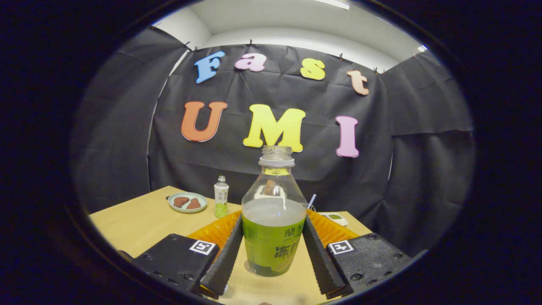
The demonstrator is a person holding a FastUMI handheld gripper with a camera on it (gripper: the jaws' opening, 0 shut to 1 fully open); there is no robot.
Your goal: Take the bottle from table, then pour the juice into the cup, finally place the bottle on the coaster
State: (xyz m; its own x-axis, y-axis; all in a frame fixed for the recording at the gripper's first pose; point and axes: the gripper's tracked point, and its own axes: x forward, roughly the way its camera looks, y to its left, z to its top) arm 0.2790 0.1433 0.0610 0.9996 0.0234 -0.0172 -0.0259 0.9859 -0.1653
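Uncapped green-labelled bottle (274, 220) upright, about half full, between jaws, above table

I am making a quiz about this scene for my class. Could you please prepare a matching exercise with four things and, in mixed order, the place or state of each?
Things:
1. open juice bottle
2. small capped bottle
3. plate
4. gripper

Places or states:
A. holds two brown pieces, far on the table
B. fingers pressing on both sides of the bottle
C. between the fingers, upright, no cap
D. stands beside the plate, beyond the fingers

Pairs: 1-C, 2-D, 3-A, 4-B
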